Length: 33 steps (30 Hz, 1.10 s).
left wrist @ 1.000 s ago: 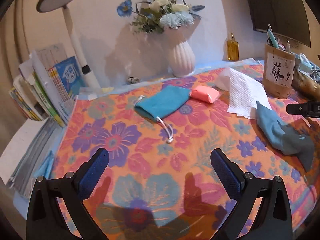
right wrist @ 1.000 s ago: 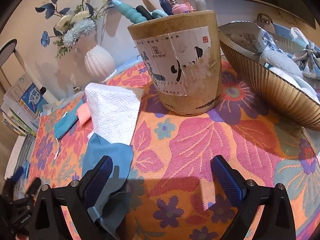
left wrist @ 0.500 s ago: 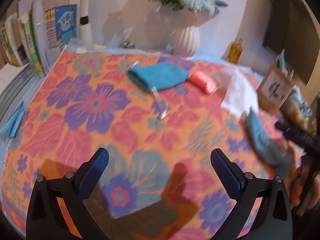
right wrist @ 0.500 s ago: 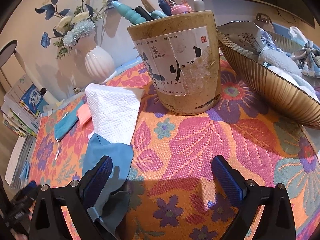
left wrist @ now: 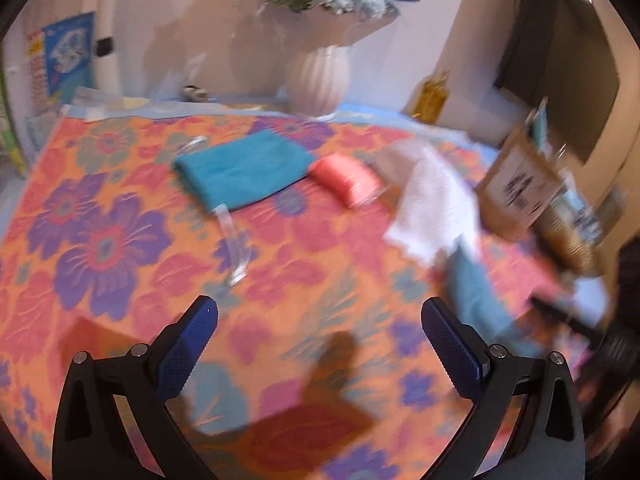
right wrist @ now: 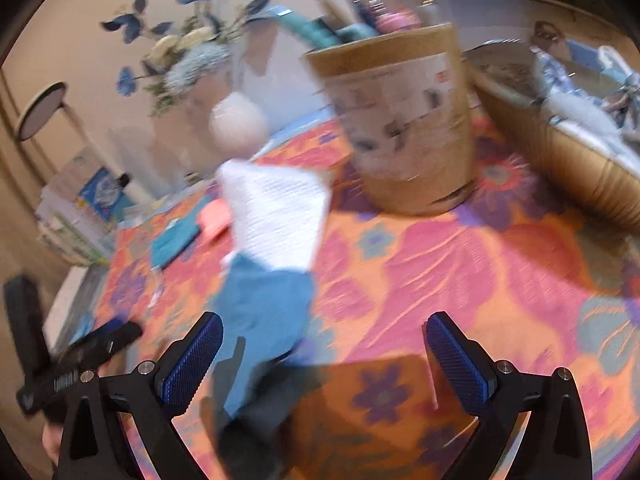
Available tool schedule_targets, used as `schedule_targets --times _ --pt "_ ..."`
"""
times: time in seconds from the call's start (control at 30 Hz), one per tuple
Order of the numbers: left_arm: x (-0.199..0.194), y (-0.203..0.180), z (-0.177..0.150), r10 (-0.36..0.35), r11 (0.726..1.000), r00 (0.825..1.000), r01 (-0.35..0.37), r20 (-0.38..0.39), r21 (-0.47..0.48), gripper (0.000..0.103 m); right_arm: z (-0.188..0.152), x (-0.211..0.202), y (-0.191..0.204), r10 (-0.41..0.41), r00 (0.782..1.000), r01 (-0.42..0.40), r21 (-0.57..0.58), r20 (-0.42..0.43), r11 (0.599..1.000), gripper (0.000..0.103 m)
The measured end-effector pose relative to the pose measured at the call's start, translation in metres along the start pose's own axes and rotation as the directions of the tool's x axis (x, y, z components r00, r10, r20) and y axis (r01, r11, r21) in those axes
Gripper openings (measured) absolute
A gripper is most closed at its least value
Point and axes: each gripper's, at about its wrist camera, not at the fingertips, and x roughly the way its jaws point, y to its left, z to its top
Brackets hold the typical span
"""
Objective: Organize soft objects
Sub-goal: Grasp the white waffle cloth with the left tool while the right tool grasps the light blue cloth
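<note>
Both sets of jaws wide open, gripping nothing: left gripper (left wrist: 318, 344) over the near edge, right gripper (right wrist: 324, 354) just beside the blue cloth (right wrist: 266, 304). Best to slow down, centre on its crumpled near end, close, then carry toward the bowl (right wrist: 568, 172) at the right edge.

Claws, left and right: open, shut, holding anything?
Left claw: open, empty, above the floral tablecloth.
Right claw: open, empty, near the crumpled blue cloth.
</note>
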Motion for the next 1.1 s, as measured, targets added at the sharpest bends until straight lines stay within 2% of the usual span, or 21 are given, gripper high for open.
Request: schedule_targets --times 0.1,0.2,0.3,0.4,0.43,0.5,0.53,0.57,0.6,0.63,0.67,0.7,0.73,0.83,0.87,1.0,1.1 --pt "0.003 -0.013 0.027 -0.075 0.997 0.997 0.075 0.017 -0.023 0.102 -0.004 0.005 0.022 0.019 0.999 -0.021 -0.066 -0.04 0.998 0.102" --pt "0.016 -0.035 0.053 -0.113 0.994 0.993 0.112 0.033 0.005 0.102 -0.005 0.014 0.04 -0.047 0.997 0.037 -0.151 -0.065 0.988 0.102" --pt "0.046 -0.065 0.069 -0.119 0.99 0.993 0.119 0.001 0.074 0.102 -0.005 0.024 0.042 -0.11 0.991 0.092 -0.196 -0.08 0.976 0.102" --pt "0.076 -0.085 0.072 -0.121 0.985 0.991 0.126 -0.057 0.114 0.101 -0.01 0.027 0.044 -0.138 0.988 0.118 -0.241 -0.068 0.963 0.102" --pt "0.084 -0.092 0.072 -0.126 0.982 0.989 0.135 -0.075 0.129 0.1 -0.012 0.026 0.047 -0.145 0.988 0.125 -0.26 -0.06 0.957 0.102" --pt "0.097 -0.105 0.07 -0.114 0.975 0.989 0.129 -0.091 0.18 0.087 -0.016 0.027 0.052 -0.162 0.985 0.14 -0.289 -0.053 0.947 0.099" --pt "0.102 -0.111 0.069 -0.104 0.972 0.99 0.122 -0.098 0.203 0.082 -0.017 0.028 0.054 -0.173 0.984 0.149 -0.304 -0.053 0.941 0.092" --pt "0.106 -0.114 0.068 -0.099 0.969 0.989 0.12 -0.105 0.215 0.068 -0.017 0.03 0.056 -0.188 0.981 0.163 -0.315 -0.05 0.935 0.084" --pt "0.109 -0.117 0.066 -0.09 0.967 0.989 0.115 -0.113 0.229 0.049 -0.018 0.03 0.058 -0.208 0.977 0.184 -0.325 -0.041 0.928 0.081" --pt "0.111 -0.118 0.064 -0.079 0.965 0.991 0.105 -0.112 0.241 0.04 -0.018 0.031 0.06 -0.208 0.977 0.185 -0.332 -0.037 0.925 0.073" --pt "0.111 -0.119 0.062 -0.067 0.962 0.992 0.093 -0.107 0.258 0.028 -0.018 0.032 0.064 -0.202 0.979 0.179 -0.344 -0.031 0.922 0.059" --pt "0.11 -0.118 0.061 -0.065 0.96 0.993 0.09 -0.102 0.265 0.019 -0.02 0.032 0.066 -0.2 0.979 0.177 -0.354 -0.027 0.918 0.05" --pt "0.107 -0.117 0.06 -0.071 0.959 0.993 0.093 -0.09 0.269 0.014 -0.021 0.032 0.068 -0.196 0.98 0.175 -0.359 -0.023 0.917 0.043" --pt "0.09 -0.109 0.061 -0.092 0.954 0.995 0.096 -0.03 0.284 0.012 -0.021 0.031 0.068 -0.181 0.983 0.166 -0.351 -0.011 0.921 0.025" --pt "0.082 -0.105 0.063 -0.123 0.953 0.992 0.123 -0.016 0.275 0.011 -0.02 0.028 0.065 -0.174 0.985 0.161 -0.341 -0.008 0.926 0.022" --pt "0.039 -0.084 0.071 -0.304 0.936 0.95 0.284 0.069 0.21 0.011 -0.017 0.02 0.05 -0.113 0.993 0.105 -0.272 -0.016 0.957 0.019" --pt "-0.001 -0.069 0.075 -0.318 0.938 0.935 0.287 0.158 0.193 0.011 -0.012 0.016 0.034 -0.055 0.998 0.048 -0.215 -0.027 0.975 0.019"
